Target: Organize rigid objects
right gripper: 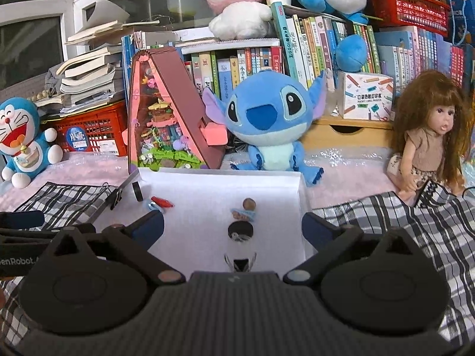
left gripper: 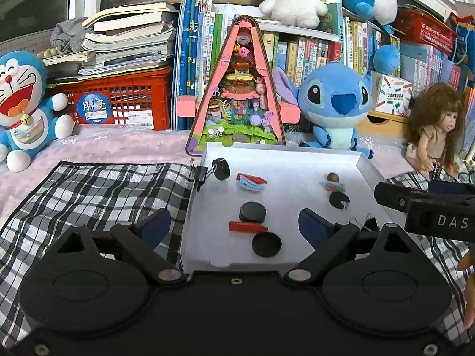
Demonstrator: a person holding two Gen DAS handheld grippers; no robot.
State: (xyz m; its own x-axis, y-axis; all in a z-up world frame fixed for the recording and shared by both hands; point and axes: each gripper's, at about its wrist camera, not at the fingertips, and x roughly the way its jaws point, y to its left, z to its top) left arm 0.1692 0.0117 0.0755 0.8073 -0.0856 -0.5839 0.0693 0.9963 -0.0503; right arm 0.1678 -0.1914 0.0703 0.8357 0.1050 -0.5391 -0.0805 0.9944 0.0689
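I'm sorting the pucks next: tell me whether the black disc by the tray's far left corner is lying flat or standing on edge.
On edge. The black disc shows its round face sideways near the white tray's corner, unlike the flat puck mid-tray.

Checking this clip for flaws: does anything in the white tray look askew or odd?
One black disc stands on edge against the tray's far-left wall, while the other discs lie flat. Nothing looks spilled or broken.

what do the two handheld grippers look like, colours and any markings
Both are matte black, with two round discs on the body, angled link arms with silver pivot pins, and dark blue finger pads. The left gripper has a smooth body; the right gripper is ribbed. White lettering marks their sides.
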